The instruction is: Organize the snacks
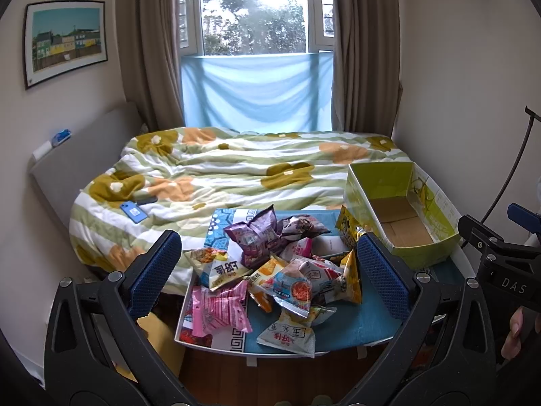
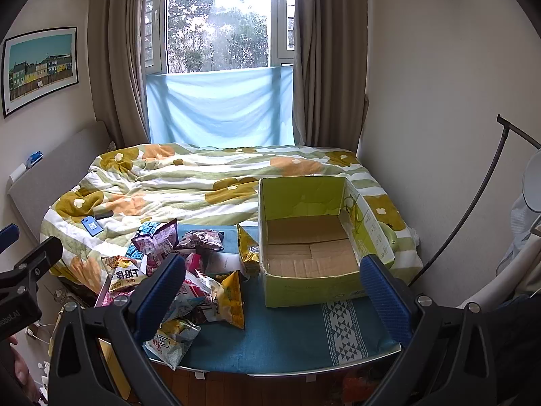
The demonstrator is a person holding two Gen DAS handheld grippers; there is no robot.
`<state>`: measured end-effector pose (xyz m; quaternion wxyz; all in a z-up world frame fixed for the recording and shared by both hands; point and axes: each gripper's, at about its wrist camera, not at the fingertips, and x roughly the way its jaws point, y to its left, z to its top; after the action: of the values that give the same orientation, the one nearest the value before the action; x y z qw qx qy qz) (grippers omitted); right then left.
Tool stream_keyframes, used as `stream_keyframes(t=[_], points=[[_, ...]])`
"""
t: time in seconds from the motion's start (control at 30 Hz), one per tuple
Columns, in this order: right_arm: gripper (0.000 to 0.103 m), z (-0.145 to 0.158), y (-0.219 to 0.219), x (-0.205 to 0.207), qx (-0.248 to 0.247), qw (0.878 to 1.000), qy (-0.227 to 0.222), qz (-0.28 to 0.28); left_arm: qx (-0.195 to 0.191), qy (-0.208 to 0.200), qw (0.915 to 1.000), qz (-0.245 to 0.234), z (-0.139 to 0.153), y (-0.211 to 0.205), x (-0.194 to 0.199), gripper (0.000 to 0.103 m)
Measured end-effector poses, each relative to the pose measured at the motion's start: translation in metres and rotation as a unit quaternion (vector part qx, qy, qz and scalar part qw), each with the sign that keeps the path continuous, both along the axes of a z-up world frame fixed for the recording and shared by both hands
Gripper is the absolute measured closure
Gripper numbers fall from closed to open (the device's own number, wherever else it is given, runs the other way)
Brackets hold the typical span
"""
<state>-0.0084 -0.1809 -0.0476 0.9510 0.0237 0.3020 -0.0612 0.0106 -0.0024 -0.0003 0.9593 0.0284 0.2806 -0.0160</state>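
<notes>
A pile of snack packets [image 1: 277, 270] lies on a small table with a blue cloth [image 1: 358, 324]; it also shows at the left in the right wrist view [image 2: 203, 287]. An empty green cardboard box [image 1: 399, 216] stands open on the table's right side, also in the right wrist view [image 2: 311, 240]. My left gripper [image 1: 268, 274] is open and empty, held in front of the pile. My right gripper [image 2: 270, 291] is open and empty, in front of the box. The right gripper's body shows at the right edge of the left wrist view [image 1: 500, 260].
A bed with a flowered quilt [image 1: 236, 169] lies behind the table. A blue phone [image 1: 134, 210] rests on the quilt at the left. A window with curtains [image 1: 257, 10] is at the back. A bent lamp stand [image 2: 480, 203] is at the right.
</notes>
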Motion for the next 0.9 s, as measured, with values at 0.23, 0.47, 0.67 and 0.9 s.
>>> stream_keyframes(t=[0.23,0.47,0.67,0.9], points=[[0.000,-0.0003,0.0004,0.0003,0.000,1.000,0.000,0.000,0.000,0.000,1.0000,0.001,0.0006,0.0004,0.0000,0.000],[0.000,-0.0008,0.0006,0.0009,0.000,1.000,0.002,0.000,0.000,0.001,1.0000,0.001,0.0007,0.0011,0.0007,0.000],[0.000,-0.0012,0.0014,0.0014,-0.001,1.000,0.002,0.000,0.000,0.001,1.0000,0.000,0.0010,0.0011,0.0009,0.000],[0.000,-0.0007,0.0013,0.0013,-0.001,1.000,0.002,0.000,0.000,0.001,1.0000,0.000,0.0015,0.0011,0.0011,0.000]])
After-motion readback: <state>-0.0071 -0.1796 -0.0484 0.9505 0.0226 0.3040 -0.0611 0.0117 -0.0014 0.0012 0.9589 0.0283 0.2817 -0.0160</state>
